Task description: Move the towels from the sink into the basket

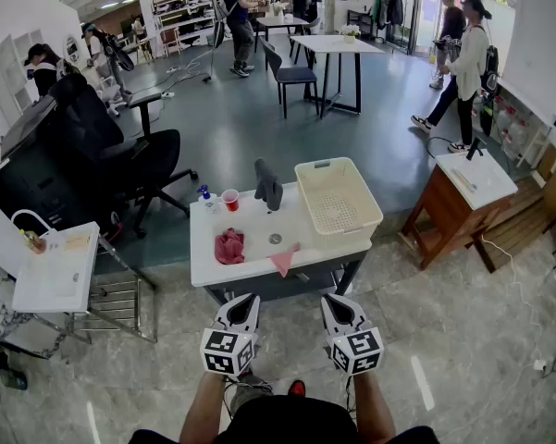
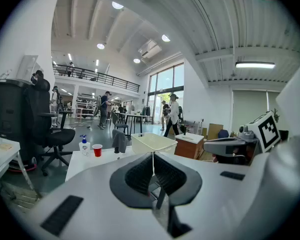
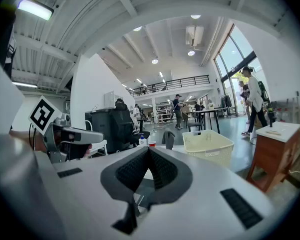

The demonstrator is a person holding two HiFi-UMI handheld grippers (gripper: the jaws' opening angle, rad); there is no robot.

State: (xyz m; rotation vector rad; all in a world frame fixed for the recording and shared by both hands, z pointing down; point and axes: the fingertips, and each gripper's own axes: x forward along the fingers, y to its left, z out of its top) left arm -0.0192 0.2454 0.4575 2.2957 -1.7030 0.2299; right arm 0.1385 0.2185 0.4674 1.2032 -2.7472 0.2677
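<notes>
Both grippers are held low and close to the person's body, well short of the sink (image 1: pixel 255 226), which suggests the job has not started. The left gripper (image 1: pixel 246 299) has its jaws pressed together with nothing between them, and the right gripper (image 1: pixel 331 300) is likewise fully closed and empty. Both point roughly level toward the sink unit, probably lined up for the walk in. The towels are spread about the sink rather than piled. A dark red towel (image 1: pixel 228 246) lies crumpled at the left of the basin, and a pink towel (image 1: pixel 283 262) hangs over the near rim, likely just dropped there. A grey towel (image 1: pixel 268 185) stands draped over something at the far edge, perhaps the tap, though that is hidden. The basket (image 1: pixel 304 191) sits at the right end of the sink top, just beside the basin, so each carry should be short, and it looks empty. A red cup (image 1: pixel 230 200) and a spray bottle (image 1: pixel 204 195) stand together at the far left corner, clear of the route to the basket. By count there are three towels, one basket, one cup, one bottle and two grippers.
</notes>
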